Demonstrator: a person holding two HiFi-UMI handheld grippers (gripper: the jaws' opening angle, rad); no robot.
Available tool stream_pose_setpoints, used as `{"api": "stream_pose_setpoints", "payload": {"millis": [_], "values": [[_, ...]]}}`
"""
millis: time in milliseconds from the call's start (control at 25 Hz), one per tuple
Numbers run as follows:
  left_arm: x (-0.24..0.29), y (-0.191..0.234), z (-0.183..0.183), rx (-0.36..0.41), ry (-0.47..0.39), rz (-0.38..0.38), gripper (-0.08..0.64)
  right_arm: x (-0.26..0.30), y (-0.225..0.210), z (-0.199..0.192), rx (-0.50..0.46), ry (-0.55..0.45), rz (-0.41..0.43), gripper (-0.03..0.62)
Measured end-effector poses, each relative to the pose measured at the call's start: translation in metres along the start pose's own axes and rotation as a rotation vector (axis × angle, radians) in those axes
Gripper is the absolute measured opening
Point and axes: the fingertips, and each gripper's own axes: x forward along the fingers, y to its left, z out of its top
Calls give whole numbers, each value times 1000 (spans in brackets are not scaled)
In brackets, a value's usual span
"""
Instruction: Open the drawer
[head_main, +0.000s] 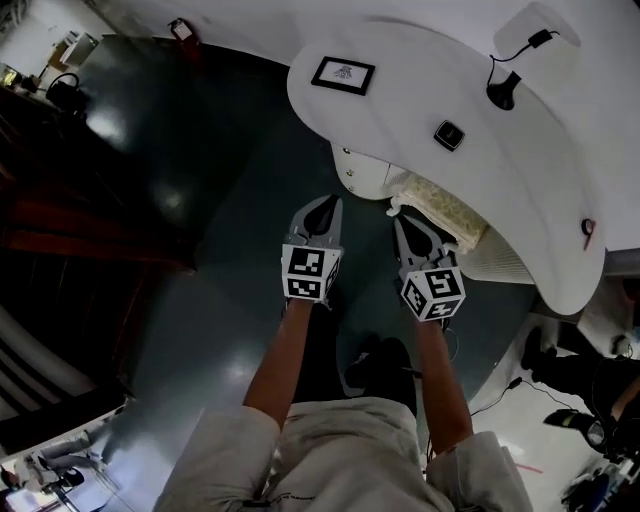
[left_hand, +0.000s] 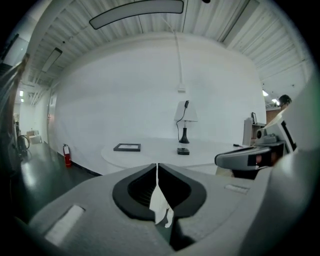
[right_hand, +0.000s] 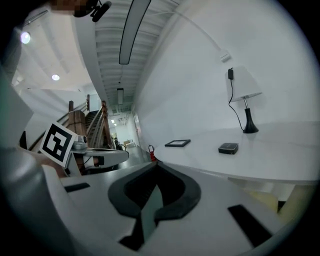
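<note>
- Left gripper: its jaws are pressed together with nothing between them, as its own view shows plainly.
- Right gripper: its jaws are also together and empty.
- Both grippers hang just off the near edge of the white table, apart from it, with their tips towards it.
- Drawer: it appears to be the white front with small dots tucked under the table's near edge. The tabletop covers most of it, so no handle or seam can be made out.
- A cream patterned surface sits just right of that front under the same edge. I cannot tell what it is.
- In the left gripper view the gripper's own body hides everything under the table.
- Near the table's far edge stand a picture frame and a lamp, with a small black box nearer the middle.
</note>
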Motion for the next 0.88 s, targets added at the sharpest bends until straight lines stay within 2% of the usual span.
{"api": "stream_pose_setpoints", "payload": {"millis": [240,480,600,880], "values": [[81,32,-82,26,-21,-13,12,76,-33,-87,-58,45,8,15],[149,53,-166,59,-49,-31,12,130,-81,-177,-79,18,-27,15],[181,64,-214,73,-54,-29,12,156,-102,-222,-79,-6,-12,15],[224,90,-316,80,-49,-19,12,206,-98,-294,-125,-67,42,15]]}}
